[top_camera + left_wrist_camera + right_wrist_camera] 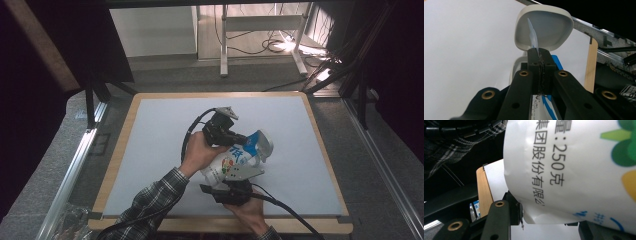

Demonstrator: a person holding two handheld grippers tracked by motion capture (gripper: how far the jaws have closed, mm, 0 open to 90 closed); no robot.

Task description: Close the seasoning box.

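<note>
Grey floor and metal framing surround a wood-edged table [320, 150] covered with a pale mat. We find both grippers working near its front edge on one white printed pouch [235, 162], held between them above the mat.

We note the left gripper [239, 141] clamped tight on a thin flap of the pouch's upper end; in the left gripper view the pads [534, 67] pinch that film just below an open white flip cap [544, 27]. We judge this grip is meant to steady the spout end.

We find the right gripper [235, 186] closed across the lower body of the pouch, its jaws partly apart because the filled bag sits between them; the right gripper view shows one pad [517, 211] pressing the printed wall [574, 170]. This hold seems to carry the weight.
</note>
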